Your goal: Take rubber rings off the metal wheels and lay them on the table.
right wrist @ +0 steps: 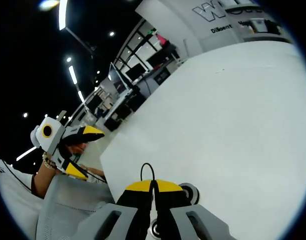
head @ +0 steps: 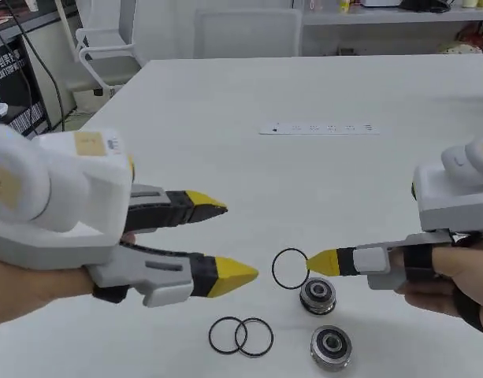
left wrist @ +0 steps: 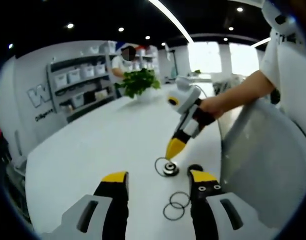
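My right gripper is shut on the edge of a black rubber ring, which hangs just left of its yellow tips. In the right gripper view the ring sticks up from the closed jaws of my right gripper. A metal wheel sits right below the tips, and a second wheel lies nearer me. Two loose rings lie overlapping on the table. My left gripper hovers open to the left, holding nothing. In its own view the left gripper faces the held ring and the wheel.
The white table stretches far ahead, with a flat white power strip at its middle. Chairs stand past the far edge. A person's hand holds the right gripper.
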A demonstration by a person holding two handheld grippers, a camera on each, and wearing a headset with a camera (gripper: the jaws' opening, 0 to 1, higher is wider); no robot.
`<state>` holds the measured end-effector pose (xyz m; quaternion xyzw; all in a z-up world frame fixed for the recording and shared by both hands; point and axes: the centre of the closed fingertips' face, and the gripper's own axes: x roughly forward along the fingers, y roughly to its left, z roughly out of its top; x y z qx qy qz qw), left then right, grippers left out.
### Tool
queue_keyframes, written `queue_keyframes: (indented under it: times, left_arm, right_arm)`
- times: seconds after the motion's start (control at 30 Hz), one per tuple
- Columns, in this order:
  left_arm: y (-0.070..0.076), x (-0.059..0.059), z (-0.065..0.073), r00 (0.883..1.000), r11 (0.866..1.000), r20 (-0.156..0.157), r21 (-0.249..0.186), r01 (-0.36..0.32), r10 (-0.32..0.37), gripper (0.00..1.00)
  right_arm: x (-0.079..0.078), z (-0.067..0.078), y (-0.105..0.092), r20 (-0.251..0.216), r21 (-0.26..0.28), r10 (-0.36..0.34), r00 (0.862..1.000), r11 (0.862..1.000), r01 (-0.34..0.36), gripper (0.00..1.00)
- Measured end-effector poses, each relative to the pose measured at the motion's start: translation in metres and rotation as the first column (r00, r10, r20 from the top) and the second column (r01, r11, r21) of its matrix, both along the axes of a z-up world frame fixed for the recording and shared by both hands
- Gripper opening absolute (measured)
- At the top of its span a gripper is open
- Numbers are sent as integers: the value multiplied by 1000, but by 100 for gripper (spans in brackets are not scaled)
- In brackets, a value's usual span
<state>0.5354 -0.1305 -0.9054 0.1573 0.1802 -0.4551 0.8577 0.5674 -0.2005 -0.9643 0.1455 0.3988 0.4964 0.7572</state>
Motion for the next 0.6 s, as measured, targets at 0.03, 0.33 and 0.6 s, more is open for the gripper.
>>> queue_keyframes:
  times: [0.03,0.33,0.6]
  left_arm:
    - [8,-4,-7,1000,1000,-17,14,-19,19,50]
    - [36,-29,-37,992,995,-98,66,-75,81,55]
    - [34,-36,-45,987,997,-140,20,-80,82,63]
  right_arm:
    - [-2,-1,2,0,-3,10,1000,1000,-10,0]
    - [-17,-8,11,-6,-35,86,996,996,-86,0]
    - [-34,-20,17,-21,-85,162,987,983,-163,0]
